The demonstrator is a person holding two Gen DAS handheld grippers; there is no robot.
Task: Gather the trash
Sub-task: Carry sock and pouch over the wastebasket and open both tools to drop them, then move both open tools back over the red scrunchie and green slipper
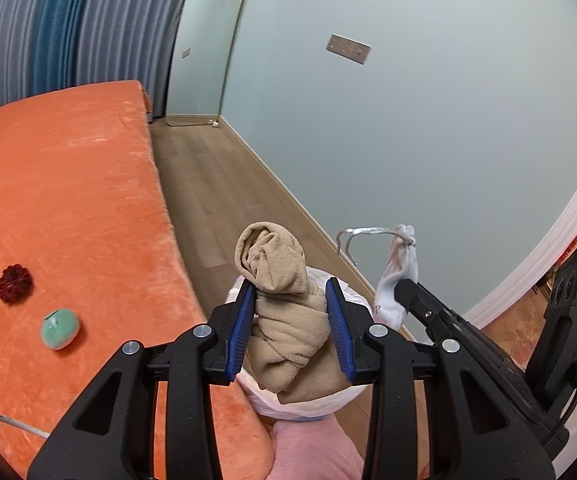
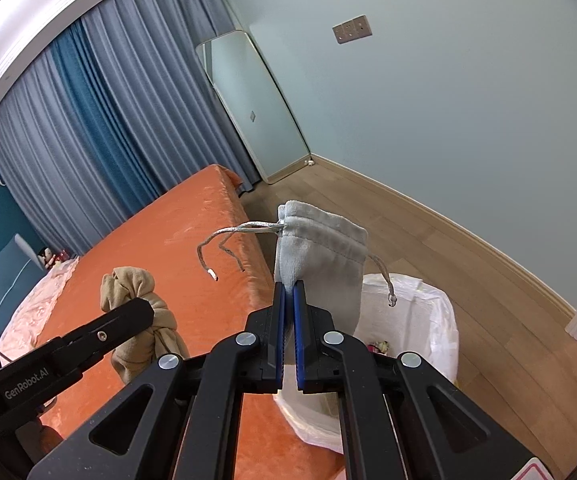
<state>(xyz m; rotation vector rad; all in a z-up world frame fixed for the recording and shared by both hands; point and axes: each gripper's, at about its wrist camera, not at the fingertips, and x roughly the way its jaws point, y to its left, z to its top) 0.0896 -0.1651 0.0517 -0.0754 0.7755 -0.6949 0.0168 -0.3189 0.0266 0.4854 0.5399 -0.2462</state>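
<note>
My left gripper (image 1: 290, 294) is shut on a knotted beige cloth (image 1: 284, 304), held up above a bin lined with a white plastic bag (image 1: 308, 402). In the right wrist view the same beige cloth (image 2: 136, 316) hangs over the orange bed edge. My right gripper (image 2: 288, 292) is shut on the bottom of a grey drawstring pouch (image 2: 320, 256), which sticks up with its silver cords trailing left and right. The pouch hangs just left of the white-lined bin (image 2: 428, 320). In the left wrist view the pouch (image 1: 398, 276) and the right gripper's finger appear to the right.
An orange bed (image 1: 68, 200) fills the left, with a dark red round object (image 1: 15, 283) and a green round object (image 1: 60, 328) on it. Wooden floor (image 2: 428, 240) runs along a pale blue wall. A mirror (image 2: 252, 104) leans by the curtains. Something pink (image 1: 312, 452) lies below the bin.
</note>
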